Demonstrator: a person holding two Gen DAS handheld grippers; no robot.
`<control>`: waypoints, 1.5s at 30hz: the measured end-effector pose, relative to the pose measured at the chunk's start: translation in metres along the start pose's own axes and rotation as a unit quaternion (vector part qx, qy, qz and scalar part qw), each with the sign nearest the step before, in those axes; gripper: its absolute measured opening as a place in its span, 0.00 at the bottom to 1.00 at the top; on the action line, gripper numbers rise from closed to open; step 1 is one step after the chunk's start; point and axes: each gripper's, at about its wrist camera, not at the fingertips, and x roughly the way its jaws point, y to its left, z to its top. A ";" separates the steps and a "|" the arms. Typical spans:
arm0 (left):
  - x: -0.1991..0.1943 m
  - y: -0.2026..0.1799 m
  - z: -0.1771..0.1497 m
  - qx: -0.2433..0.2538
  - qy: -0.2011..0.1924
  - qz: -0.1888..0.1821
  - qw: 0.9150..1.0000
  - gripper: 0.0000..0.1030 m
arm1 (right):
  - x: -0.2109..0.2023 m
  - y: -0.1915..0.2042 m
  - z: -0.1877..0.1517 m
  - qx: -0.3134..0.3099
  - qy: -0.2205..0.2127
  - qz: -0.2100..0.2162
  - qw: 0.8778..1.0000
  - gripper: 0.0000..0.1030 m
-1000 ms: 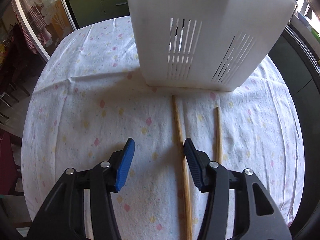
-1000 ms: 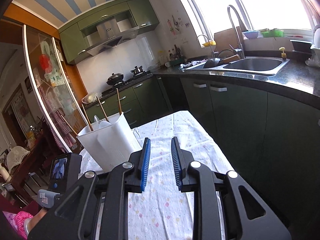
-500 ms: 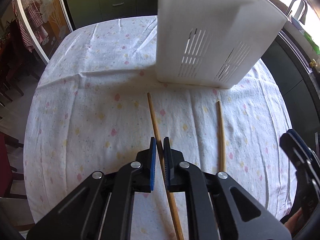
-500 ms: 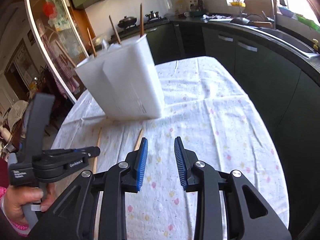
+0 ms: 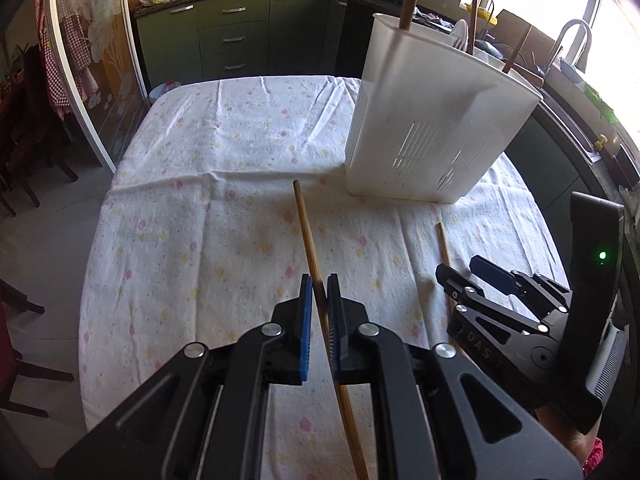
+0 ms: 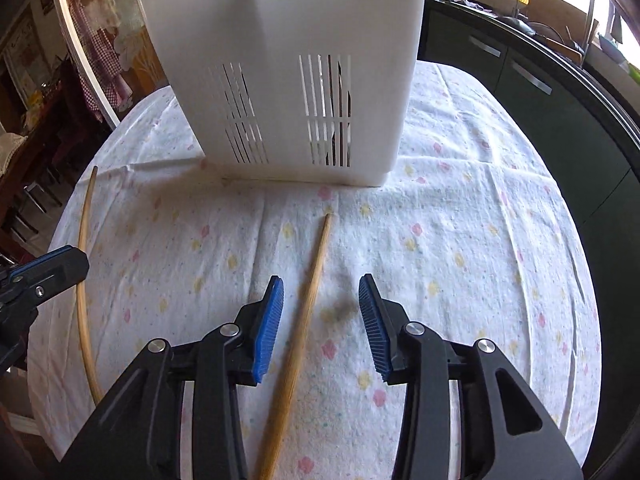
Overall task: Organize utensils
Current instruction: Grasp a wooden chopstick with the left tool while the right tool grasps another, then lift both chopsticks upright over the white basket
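Note:
My left gripper (image 5: 319, 286) is shut on a wooden chopstick (image 5: 308, 236) and holds it above the tablecloth; it also shows in the right wrist view (image 6: 83, 264). My right gripper (image 6: 321, 286) is open, low over the table, with a second chopstick (image 6: 310, 292) lying between its fingers; that chopstick also shows in the left wrist view (image 5: 443, 246). A white slotted utensil holder (image 5: 432, 120) stands upright beyond both, with several chopsticks and a spoon in it. It also fills the top of the right wrist view (image 6: 288, 72).
The table carries a white floral cloth (image 5: 224, 208). Dark green kitchen cabinets (image 5: 240, 36) stand beyond the table, and a counter with a sink (image 5: 576, 76) runs along the right. A glass door (image 5: 88, 68) is at the left.
My left gripper closed on the left chopstick and lifted it back from the holder. My right gripper came down to the table, opened wider, and now straddles the other chopstick.

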 end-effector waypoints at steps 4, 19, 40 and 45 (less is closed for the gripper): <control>0.000 0.001 0.000 0.001 0.000 -0.007 1.000 0.07 | 0.003 0.006 0.003 -0.004 -0.002 -0.003 1.000 0.21; -0.056 -0.023 0.000 0.054 -0.061 -0.033 0.996 0.06 | -0.096 -0.074 -0.014 0.108 -0.099 0.154 0.977 0.07; -0.173 -0.086 0.062 0.102 -0.194 -0.066 0.974 0.05 | -0.193 -0.124 -0.052 0.130 -0.198 0.204 0.950 0.07; -0.189 -0.097 0.095 0.096 -0.219 -0.059 0.969 0.05 | -0.191 -0.131 -0.055 0.135 -0.197 0.207 0.949 0.07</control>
